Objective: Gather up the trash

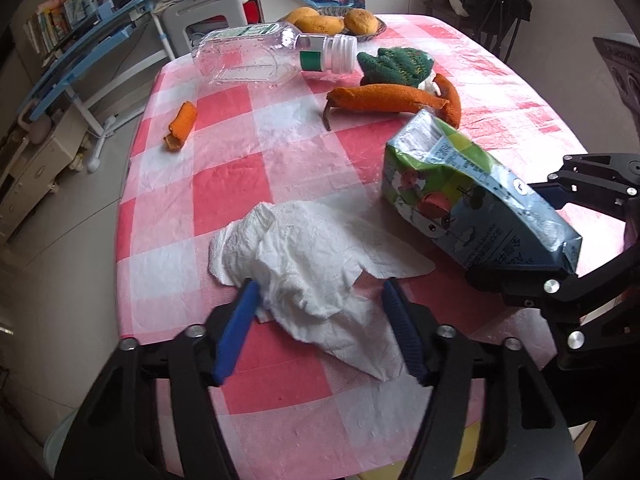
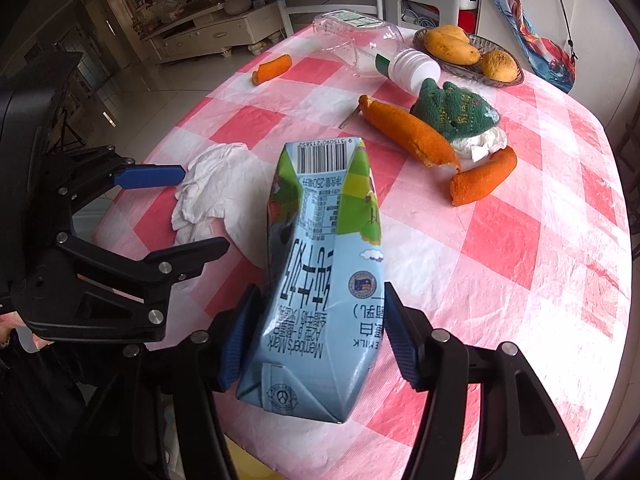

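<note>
A crumpled white tissue (image 1: pixel 316 264) lies on the checked tablecloth, and my left gripper (image 1: pixel 320 292) is open with its blue fingers on either side of it. In the right wrist view the tissue (image 2: pixel 208 192) sits left of the carton. My right gripper (image 2: pixel 316 304) is shut on a crushed milk carton (image 2: pixel 320 264) and holds it over the table; the carton (image 1: pixel 472 192) also shows in the left wrist view. An empty plastic bottle (image 1: pixel 272 52) lies on its side at the far edge. Orange peels (image 1: pixel 384 98) and a small piece (image 1: pixel 180 126) lie beyond.
A green knitted cloth (image 1: pixel 396 64) lies by the peels over a white tissue wad (image 2: pixel 484 142). A basket of mangoes (image 1: pixel 340 22) stands at the far edge. The table (image 1: pixel 224 184) drops off at left toward a floor with a white stool and shelves.
</note>
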Motion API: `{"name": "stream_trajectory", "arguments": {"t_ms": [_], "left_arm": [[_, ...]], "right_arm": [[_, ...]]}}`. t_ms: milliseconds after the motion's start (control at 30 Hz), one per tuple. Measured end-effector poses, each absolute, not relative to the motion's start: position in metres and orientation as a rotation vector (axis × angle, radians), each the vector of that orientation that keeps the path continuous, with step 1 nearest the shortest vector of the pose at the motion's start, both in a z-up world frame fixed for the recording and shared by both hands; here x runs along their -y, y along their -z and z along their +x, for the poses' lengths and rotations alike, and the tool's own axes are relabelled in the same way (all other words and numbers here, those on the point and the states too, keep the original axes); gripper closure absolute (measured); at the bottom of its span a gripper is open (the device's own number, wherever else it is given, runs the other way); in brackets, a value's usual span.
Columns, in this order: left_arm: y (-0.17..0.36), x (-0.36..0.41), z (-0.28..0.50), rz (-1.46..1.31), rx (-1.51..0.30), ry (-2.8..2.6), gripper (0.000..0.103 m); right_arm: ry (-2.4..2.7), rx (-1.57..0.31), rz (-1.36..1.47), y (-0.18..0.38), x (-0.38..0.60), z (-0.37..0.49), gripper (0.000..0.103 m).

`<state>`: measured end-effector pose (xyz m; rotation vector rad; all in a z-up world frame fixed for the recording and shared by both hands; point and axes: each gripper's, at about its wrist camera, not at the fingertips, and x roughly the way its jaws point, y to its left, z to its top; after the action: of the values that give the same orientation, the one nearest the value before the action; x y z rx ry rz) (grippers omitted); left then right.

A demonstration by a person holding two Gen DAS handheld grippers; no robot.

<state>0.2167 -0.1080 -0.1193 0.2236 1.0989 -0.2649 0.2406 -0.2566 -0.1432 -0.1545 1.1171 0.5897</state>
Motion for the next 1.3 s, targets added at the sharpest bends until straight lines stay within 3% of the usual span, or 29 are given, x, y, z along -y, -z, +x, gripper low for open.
{"name": "stream_trajectory", "arguments": {"t_ms": [33, 67, 100, 167, 667, 1300], "left_arm": [[0.118, 0.11, 0.216, 0.23, -1.09, 0.268, 0.069], [0.118, 0.111, 0.215, 0.237, -1.086, 0.272, 0.086], [0.117, 0.111, 0.214, 0.233, -1.083, 0.275, 0.092], [0.112, 0.11, 0.213, 0.225, -1.061, 0.267, 0.094], [0.044, 0.063, 0.185, -0.048, -0.825, 0.211, 0.095], [0.047, 0.071, 0.118, -0.088, -0.791, 0.226, 0.094]], "right_arm": [[-0.59, -1.116, -0.149, 0.143, 0.257, 0.24, 0.044], [-0.59, -1.115, -0.141, 0.143, 0.259, 0.241, 0.044], [-0.591, -1.114, -0.129, 0.143, 0.26, 0.241, 0.044], [-0.598, -1.117, -0.079, 0.142, 0.266, 0.243, 0.044], [-0.663, -1.056, 0.297, 0.13, 0.302, 0.224, 0.044], [-0.766, -1.021, 0.378, 0.13, 0.288, 0.153, 0.044]]}}
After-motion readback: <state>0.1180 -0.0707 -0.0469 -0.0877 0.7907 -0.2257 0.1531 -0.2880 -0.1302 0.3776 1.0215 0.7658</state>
